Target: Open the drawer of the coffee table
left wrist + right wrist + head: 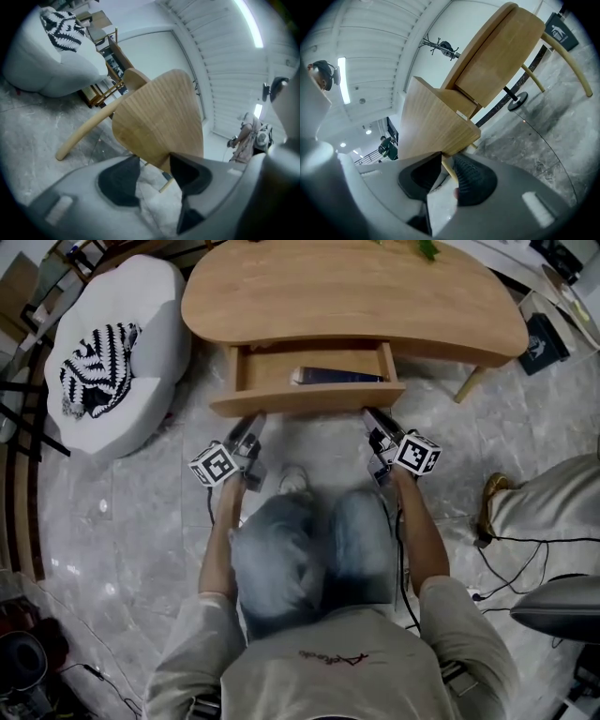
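Observation:
The oval wooden coffee table (347,287) stands in front of me with its drawer (309,399) pulled out; a dark blue book (337,377) lies inside. My left gripper (255,418) is at the left end of the drawer front and my right gripper (372,415) at the right end. In the left gripper view the drawer front (159,117) reaches down between the pads of the left gripper (154,168), which close on its lower edge. In the right gripper view the drawer front (431,126) meets the tips of the right gripper (447,161), pinched at its bottom edge below the tabletop (506,61).
A white soft seat (112,352) with a black-and-white striped cloth (98,367) stands left of the table. A person's leg and shoe (492,493) and cables (516,559) are at the right. A dark box (542,338) sits by the table's right leg. My knees are just behind the grippers.

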`<state>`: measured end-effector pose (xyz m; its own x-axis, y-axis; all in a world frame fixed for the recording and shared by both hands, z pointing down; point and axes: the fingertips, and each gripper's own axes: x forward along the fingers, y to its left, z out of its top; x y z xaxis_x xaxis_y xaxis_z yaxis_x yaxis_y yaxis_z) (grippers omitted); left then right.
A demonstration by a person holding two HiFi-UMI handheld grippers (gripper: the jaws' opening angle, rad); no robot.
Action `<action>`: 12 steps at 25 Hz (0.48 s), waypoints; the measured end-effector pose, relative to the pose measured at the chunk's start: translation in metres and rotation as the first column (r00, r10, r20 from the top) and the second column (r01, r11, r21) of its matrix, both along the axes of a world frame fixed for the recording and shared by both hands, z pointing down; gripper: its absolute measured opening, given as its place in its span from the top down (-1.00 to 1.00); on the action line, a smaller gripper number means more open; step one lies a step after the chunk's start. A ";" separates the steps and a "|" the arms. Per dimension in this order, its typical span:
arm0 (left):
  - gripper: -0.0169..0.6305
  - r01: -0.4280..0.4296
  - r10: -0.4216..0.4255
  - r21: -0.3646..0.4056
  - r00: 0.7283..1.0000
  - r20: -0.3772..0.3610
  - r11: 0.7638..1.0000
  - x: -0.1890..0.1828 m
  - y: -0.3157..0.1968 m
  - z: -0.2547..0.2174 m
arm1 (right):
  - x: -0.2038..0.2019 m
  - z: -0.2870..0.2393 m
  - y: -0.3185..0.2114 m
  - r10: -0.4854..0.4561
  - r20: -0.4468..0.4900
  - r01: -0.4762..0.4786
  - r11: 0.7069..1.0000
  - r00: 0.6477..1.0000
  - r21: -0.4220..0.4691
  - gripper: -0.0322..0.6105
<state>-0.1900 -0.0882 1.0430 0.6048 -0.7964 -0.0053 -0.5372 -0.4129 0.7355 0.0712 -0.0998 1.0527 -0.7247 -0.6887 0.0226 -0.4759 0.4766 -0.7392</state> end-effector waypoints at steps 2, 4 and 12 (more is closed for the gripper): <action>0.35 -0.011 0.011 0.002 1.000 0.010 1.000 0.002 0.000 -0.002 | 0.001 0.000 -0.001 0.001 -0.031 0.000 1.000 1.000 0.014 0.62; 0.36 -0.017 0.017 0.003 0.998 0.057 1.000 0.004 -0.001 -0.001 | 0.000 0.002 -0.002 0.001 -0.070 0.001 1.000 0.998 0.026 0.62; 0.54 -0.059 0.041 0.020 0.867 0.496 0.998 0.008 0.009 0.020 | 0.006 0.018 -0.001 0.048 -0.450 0.014 0.991 0.892 0.134 0.69</action>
<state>-0.1821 -0.0796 1.0625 0.5739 -0.7697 0.2795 -0.8052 -0.4683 0.3639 0.0770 -0.1007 1.0708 -0.6453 -0.7204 0.2542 -0.7524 0.5419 -0.3744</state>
